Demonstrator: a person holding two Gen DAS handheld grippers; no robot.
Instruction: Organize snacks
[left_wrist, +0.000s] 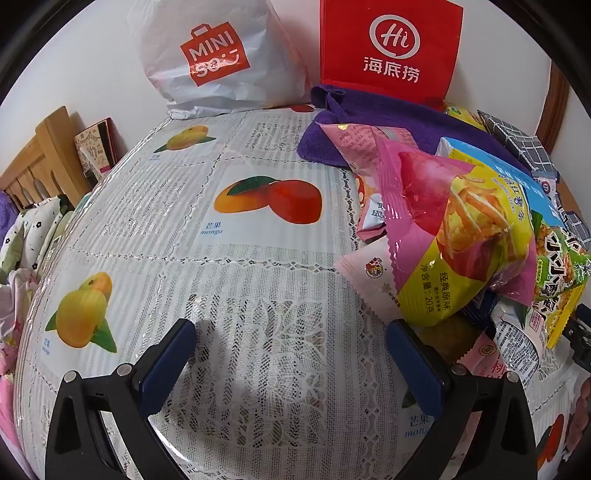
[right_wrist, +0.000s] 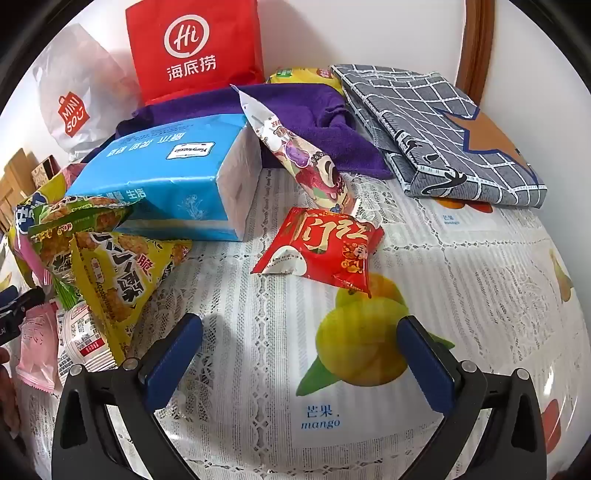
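The left gripper (left_wrist: 291, 334) hovered low over the table (left_wrist: 258, 288), which was covered by a lace-pattern plastic cloth printed with mango pictures. Its jaws stood wide apart with nothing between them, and its fingers pointed toward the far edge. The tip of one blue-padded finger lay just beside a pink and yellow crinkled bag of potato sticks (left_wrist: 450, 236), but contact could not be confirmed.

That bag topped a heap of snacks toward the table's right edge in the left wrist view. The heap included a green and yellow packet of rice crackers (left_wrist: 557, 280) and a pale pink sachet (left_wrist: 364, 269) lying flat on the cloth.

The right gripper (right_wrist: 300, 334) was held at a similar low height, level, and aimed toward the far edge. Its jaws were also wide apart and empty. Ahead of them lay a small red foil snack packet (right_wrist: 325, 245), apart from both fingers.

Beyond the packet a tall cartoon-printed pouch (right_wrist: 295, 151) leaned against a blue plastic-wrapped pack of tissues (right_wrist: 166, 177). The rice cracker packet (right_wrist: 110, 266) lay at the left of the right wrist view.

Along the far edge there was a crumpled purple towel (right_wrist: 332, 122), a folded grey checked cloth (right_wrist: 436, 122), a red Haidilao fabric bag (right_wrist: 192, 44) and a white Miniso plastic bag (left_wrist: 214, 55), the two bags standing against the wall.
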